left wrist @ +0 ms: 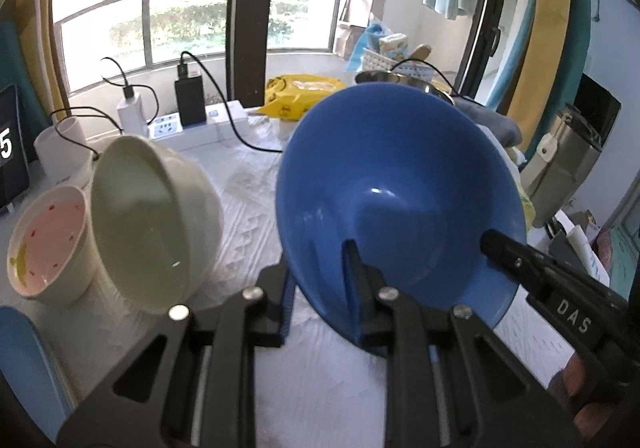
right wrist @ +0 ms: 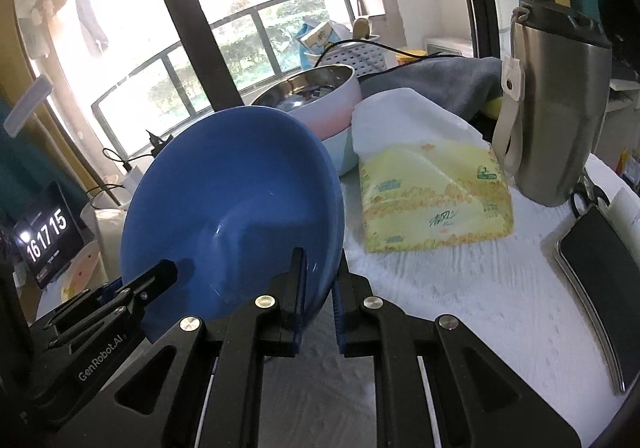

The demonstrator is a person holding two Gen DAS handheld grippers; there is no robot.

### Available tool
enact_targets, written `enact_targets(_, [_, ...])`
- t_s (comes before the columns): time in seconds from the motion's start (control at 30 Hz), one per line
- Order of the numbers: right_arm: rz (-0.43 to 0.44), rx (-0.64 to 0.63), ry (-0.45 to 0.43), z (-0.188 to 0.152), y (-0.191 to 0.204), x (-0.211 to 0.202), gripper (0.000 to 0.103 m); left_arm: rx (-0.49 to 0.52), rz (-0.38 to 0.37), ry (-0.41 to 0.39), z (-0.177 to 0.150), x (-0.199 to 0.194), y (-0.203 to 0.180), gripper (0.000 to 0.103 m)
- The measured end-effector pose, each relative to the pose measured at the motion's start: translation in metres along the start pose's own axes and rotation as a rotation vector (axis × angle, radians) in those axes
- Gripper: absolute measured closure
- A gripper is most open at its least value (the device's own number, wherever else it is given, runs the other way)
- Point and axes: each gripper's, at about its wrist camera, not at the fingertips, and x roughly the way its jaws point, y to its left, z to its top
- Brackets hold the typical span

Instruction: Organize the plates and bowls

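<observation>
A blue bowl (left wrist: 392,184) is tilted on edge above the white cloth, gripped from both sides. My left gripper (left wrist: 316,268) is shut on its near rim. My right gripper (right wrist: 320,264) is shut on the opposite rim of the blue bowl (right wrist: 232,208). Each wrist view also shows the other gripper's fingers (left wrist: 504,248) (right wrist: 160,272) over the rim. In the left wrist view a white bowl (left wrist: 152,216) leans tilted against a small pink-lined bowl (left wrist: 48,240). A steel-lined pink bowl (right wrist: 320,100) stands behind the blue one.
A yellow tissue pack (right wrist: 432,200), a steel flask (right wrist: 560,108) and a phone (right wrist: 600,272) lie to the right. A clock (right wrist: 44,240) stands at the left. A power strip (left wrist: 180,128) with chargers and a yellow bag (left wrist: 304,88) sit by the window.
</observation>
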Motion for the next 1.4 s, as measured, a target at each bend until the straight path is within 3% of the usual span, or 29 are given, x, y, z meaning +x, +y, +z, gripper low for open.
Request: enact_targets(1.4, [0.073,-0.108,0.061,-0.06,0.077,-0.065,0.089,-0.082,0.101,-0.008,-0.069,-0.104,0.048,0.079])
